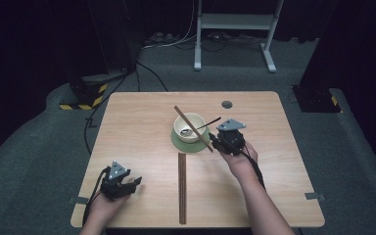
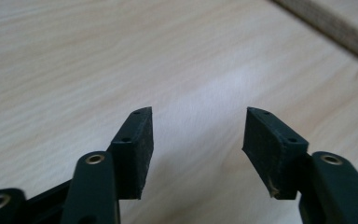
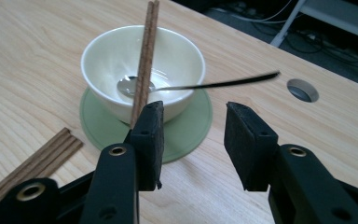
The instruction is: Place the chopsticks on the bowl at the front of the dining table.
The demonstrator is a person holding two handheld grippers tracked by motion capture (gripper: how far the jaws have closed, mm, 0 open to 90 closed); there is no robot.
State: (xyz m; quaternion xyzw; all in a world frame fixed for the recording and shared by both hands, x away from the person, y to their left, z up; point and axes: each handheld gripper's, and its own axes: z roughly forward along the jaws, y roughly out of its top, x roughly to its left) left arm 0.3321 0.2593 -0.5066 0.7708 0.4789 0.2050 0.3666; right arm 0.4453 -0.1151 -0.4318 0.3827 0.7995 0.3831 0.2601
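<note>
High view: right gripper (image 1: 214,142) just beside cream bowl (image 1: 188,130) on green coaster (image 1: 190,145), chopsticks (image 1: 193,128) leaning across the bowl; second chopstick pair (image 1: 182,188) flat on table (image 1: 142,122).

Left gripper view: left gripper (image 2: 196,140) released, nothing between jaws.

Right gripper view: jaws apart, holding nothing; spoon (image 3: 135,86) inside bowl.

Chopsticks (image 1: 193,128) propped across white bowl (image 1: 188,131) on green coaster (image 1: 191,145), right gripper (image 1: 215,142) beside them, left gripper (image 1: 134,185) near table (image 1: 142,127) corner

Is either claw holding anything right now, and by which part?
Nothing is held. Right claw stands open beside the chopsticks across the bowl; left claw is open over bare table.
</note>
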